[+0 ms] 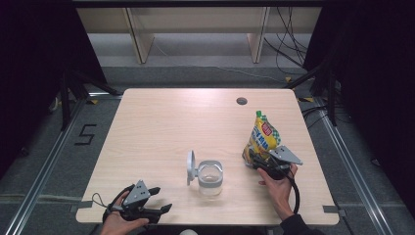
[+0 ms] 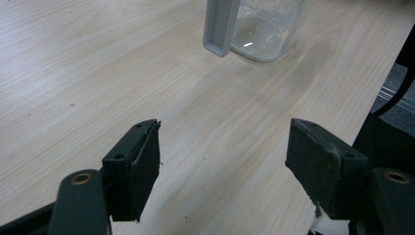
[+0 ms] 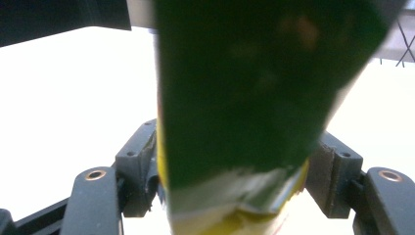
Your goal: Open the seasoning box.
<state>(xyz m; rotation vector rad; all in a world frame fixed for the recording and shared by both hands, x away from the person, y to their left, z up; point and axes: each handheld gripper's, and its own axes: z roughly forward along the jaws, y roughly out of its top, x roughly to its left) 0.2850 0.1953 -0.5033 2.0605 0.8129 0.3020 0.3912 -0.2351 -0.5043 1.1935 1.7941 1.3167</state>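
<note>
A yellow and green snack pouch [image 1: 262, 137] stands tilted at the table's right side. My right gripper [image 1: 257, 159] is at its lower part, and in the right gripper view the pouch [image 3: 244, 98] spans the gap with both pads against its sides. A clear glass jar [image 1: 210, 178] sits at the front middle, its grey hinged lid [image 1: 190, 166] standing open on the left. My left gripper [image 1: 164, 198] rests near the front left edge, open, with nothing between its jaws. In the left gripper view the jar [image 2: 264, 29] and lid [image 2: 221, 24] lie ahead of the left gripper [image 2: 222, 147].
The light wooden table [image 1: 171, 122] has a round cable hole [image 1: 242, 101] at the back right. Bare wood lies between the jar and my left gripper. Shelving and cables stand on the floor beyond the far edge.
</note>
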